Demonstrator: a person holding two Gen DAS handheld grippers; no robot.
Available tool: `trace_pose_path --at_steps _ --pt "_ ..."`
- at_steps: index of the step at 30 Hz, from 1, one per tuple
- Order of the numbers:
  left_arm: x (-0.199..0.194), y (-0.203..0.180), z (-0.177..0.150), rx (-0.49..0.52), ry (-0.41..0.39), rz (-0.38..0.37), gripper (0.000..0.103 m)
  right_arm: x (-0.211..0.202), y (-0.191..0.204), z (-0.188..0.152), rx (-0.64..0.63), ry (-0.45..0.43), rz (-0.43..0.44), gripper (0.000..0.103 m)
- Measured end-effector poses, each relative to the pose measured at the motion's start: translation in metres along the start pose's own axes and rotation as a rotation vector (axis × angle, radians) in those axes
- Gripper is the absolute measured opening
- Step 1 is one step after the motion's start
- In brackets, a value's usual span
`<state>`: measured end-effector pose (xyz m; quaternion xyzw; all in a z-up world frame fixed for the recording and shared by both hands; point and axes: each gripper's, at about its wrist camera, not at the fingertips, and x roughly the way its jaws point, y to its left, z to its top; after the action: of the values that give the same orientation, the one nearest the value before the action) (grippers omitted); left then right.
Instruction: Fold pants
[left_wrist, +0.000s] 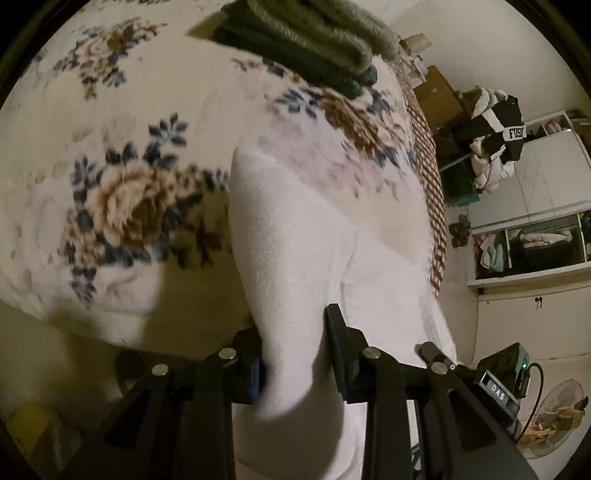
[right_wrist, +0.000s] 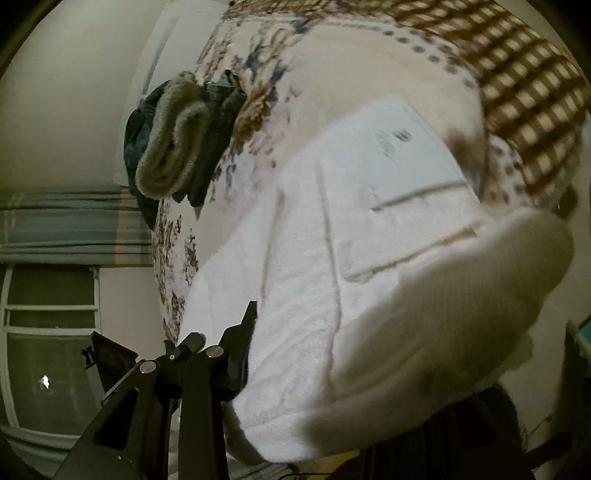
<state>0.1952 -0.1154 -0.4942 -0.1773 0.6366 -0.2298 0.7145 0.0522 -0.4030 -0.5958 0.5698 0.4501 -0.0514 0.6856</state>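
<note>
The white pants (left_wrist: 295, 236) lie on a floral blanket (left_wrist: 122, 155) on the bed. In the left wrist view my left gripper (left_wrist: 295, 350) is shut on a raised fold of the white fabric, held between its two black fingers. In the right wrist view the pants (right_wrist: 332, 240) fill the middle, with a printed label near the top. My right gripper (right_wrist: 369, 354) has only its left finger (right_wrist: 243, 343) showing; a lifted fold of white fabric covers the rest, so its grip is hidden.
A stack of folded dark green and grey-brown clothes (left_wrist: 314, 40) sits at the far end of the bed, also in the right wrist view (right_wrist: 173, 147). A checked bedcover (left_wrist: 428, 177) runs along the bed edge. Shelves with clothes (left_wrist: 528, 229) stand at right. A window (right_wrist: 48, 343) is at left.
</note>
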Motion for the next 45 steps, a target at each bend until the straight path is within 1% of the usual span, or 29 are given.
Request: trace_pose_path --at_steps 3,5,8,10,13,17,21,22,23,24,26,27,28,29,32,33,34,37,38,39,41,43,45 --pt "-0.002 -0.012 -0.006 0.017 0.018 0.003 0.026 -0.009 -0.008 -0.009 0.027 0.004 -0.017 0.038" --pt "-0.007 -0.020 -0.006 0.021 0.023 -0.005 0.026 -0.019 -0.004 -0.009 0.016 -0.007 -0.021 0.038" --pt "-0.021 -0.037 0.004 0.029 0.008 -0.026 0.026 -0.037 0.019 0.002 -0.013 -0.028 -0.005 0.038" --pt "-0.036 -0.052 0.018 0.045 -0.014 -0.037 0.026 -0.049 0.042 0.015 -0.044 -0.044 0.008 0.038" --pt "-0.059 -0.074 0.045 0.063 -0.059 -0.052 0.026 -0.063 0.081 0.038 -0.086 -0.067 0.037 0.038" --pt "-0.093 -0.100 0.100 0.093 -0.137 -0.066 0.026 -0.070 0.144 0.078 -0.134 -0.099 0.088 0.038" --pt "-0.120 -0.111 0.175 0.095 -0.221 -0.076 0.026 -0.054 0.221 0.126 -0.201 -0.136 0.131 0.038" --pt "-0.124 -0.112 0.197 0.093 -0.240 -0.082 0.026 -0.043 0.246 0.146 -0.221 -0.150 0.144 0.038" --pt "-0.128 -0.113 0.226 0.093 -0.261 -0.088 0.026 -0.037 0.260 0.156 -0.230 -0.156 0.152 0.038" --pt "-0.129 -0.111 0.245 0.091 -0.274 -0.092 0.026 -0.026 0.279 0.172 -0.242 -0.166 0.162 0.038" --pt "-0.130 -0.108 0.293 0.092 -0.299 -0.100 0.026 0.003 0.320 0.210 -0.269 -0.187 0.180 0.038" --pt "-0.129 -0.105 0.317 0.096 -0.314 -0.099 0.026 0.013 0.332 0.221 -0.273 -0.190 0.185 0.038" --pt "-0.127 -0.102 0.345 0.099 -0.329 -0.095 0.026 0.035 0.351 0.243 -0.279 -0.195 0.193 0.038" --pt "-0.124 -0.097 0.364 0.099 -0.338 -0.093 0.026 0.047 0.361 0.254 -0.281 -0.196 0.196 0.038" --pt "-0.105 -0.078 0.432 0.087 -0.363 -0.083 0.026 0.105 0.393 0.297 -0.287 -0.191 0.208 0.038" --pt "-0.099 -0.073 0.445 0.083 -0.365 -0.080 0.026 0.131 0.401 0.315 -0.285 -0.187 0.212 0.038" --pt "-0.088 -0.064 0.464 0.077 -0.365 -0.074 0.026 0.148 0.404 0.324 -0.284 -0.183 0.211 0.038" --pt "-0.056 -0.037 0.498 0.058 -0.350 -0.049 0.026 0.211 0.406 0.357 -0.277 -0.159 0.189 0.038" --pt "-0.043 -0.026 0.507 0.045 -0.337 -0.036 0.026 0.224 0.406 0.362 -0.276 -0.150 0.179 0.038" --pt "-0.029 -0.014 0.514 0.031 -0.318 -0.017 0.026 0.247 0.401 0.369 -0.272 -0.125 0.159 0.038" --pt "-0.010 0.005 0.520 0.005 -0.287 0.011 0.026 0.274 0.392 0.378 -0.262 -0.084 0.117 0.038" --pt "0.001 0.021 0.518 -0.020 -0.263 0.025 0.027 0.295 0.378 0.382 -0.233 -0.031 0.058 0.044" --pt "0.006 0.030 0.512 -0.034 -0.248 0.020 0.027 0.300 0.369 0.383 -0.224 -0.010 0.027 0.052"
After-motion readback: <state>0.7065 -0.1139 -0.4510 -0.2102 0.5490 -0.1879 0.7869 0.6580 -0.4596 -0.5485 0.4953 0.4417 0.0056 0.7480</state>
